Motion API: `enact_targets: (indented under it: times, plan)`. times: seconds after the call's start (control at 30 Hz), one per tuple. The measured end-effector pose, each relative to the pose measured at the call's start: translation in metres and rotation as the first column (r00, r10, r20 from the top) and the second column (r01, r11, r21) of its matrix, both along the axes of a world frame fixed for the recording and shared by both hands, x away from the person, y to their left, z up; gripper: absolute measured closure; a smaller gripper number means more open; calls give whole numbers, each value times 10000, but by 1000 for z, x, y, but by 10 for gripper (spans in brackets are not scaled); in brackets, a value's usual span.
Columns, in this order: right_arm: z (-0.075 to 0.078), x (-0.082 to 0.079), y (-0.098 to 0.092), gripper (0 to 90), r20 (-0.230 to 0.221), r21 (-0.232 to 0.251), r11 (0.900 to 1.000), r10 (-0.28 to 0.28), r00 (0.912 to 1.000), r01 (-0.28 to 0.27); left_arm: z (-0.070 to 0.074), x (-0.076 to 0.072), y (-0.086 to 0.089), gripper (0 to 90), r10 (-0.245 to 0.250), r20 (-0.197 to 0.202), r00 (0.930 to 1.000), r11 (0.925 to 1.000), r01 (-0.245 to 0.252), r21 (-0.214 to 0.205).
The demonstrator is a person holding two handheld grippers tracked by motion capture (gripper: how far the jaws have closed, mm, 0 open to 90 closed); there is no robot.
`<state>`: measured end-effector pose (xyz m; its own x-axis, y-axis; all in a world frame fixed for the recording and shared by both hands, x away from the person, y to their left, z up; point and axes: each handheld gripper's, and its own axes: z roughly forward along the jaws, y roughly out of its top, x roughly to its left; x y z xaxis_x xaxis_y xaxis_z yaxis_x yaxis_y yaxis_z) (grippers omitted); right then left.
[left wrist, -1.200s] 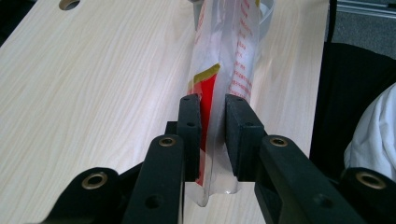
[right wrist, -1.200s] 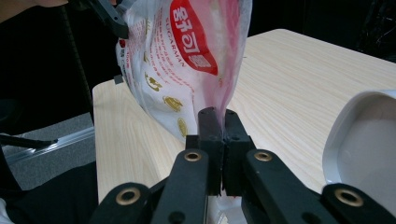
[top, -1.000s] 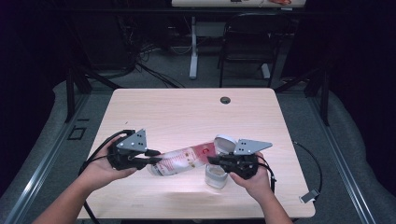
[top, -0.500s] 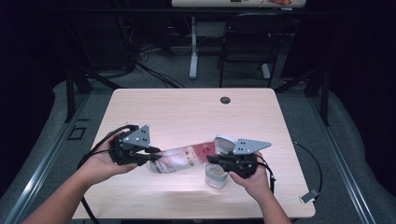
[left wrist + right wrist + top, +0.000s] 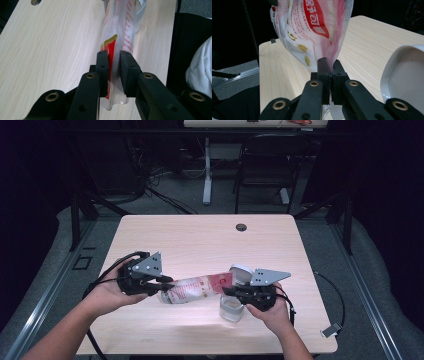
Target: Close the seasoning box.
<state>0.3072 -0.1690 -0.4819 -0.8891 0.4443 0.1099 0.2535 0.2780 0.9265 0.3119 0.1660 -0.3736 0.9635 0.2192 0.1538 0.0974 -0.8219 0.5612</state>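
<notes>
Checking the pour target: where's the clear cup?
High view: the clear cup stands near the table's front edge, right of centre, under the right gripper.

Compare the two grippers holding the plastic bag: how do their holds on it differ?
The left gripper holds the bag's thicker end, jaws partly apart; the right gripper pinches a thin edge, jaws nearly together. In the high view, the left sits over bare table; the right sits above a clear cup. Both clamp the same bag.

A lab or office workroom: pale wooden desk [image 5: 200,240] with a cable grommet [image 5: 241,227], grey carpet [image 5: 360,270], tangled cables [image 5: 150,190], empty chair [image 5: 262,170] behind.
</notes>
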Motion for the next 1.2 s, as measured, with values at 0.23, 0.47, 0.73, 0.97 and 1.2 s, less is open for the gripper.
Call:
enact_targets:
  times: [0.23,0.47,0.73,0.97,1.2]
  plan:
    - [0,-1,-2,849,10,-137,9999,-104,9999,104,3,-1,-3,787,-79,45,10000,10000,79,-11]
    - [0,-2,-8,851,-68,-152,9998,-125,9999,124,6,0,-5,793,-133,63,9999,9999,133,1]
    - [-1,0,-11,865,-106,-116,9999,-14,9999,13,10,1,-8,802,-211,95,9997,9998,212,-28]
    - [-1,-1,-11,888,-128,-203,9998,79,9999,-81,12,3,-9,814,-244,94,9997,9997,245,-60]
    - [-1,0,-11,892,-140,-159,9998,85,9999,-87,15,4,-12,820,-275,75,9996,9995,274,145]
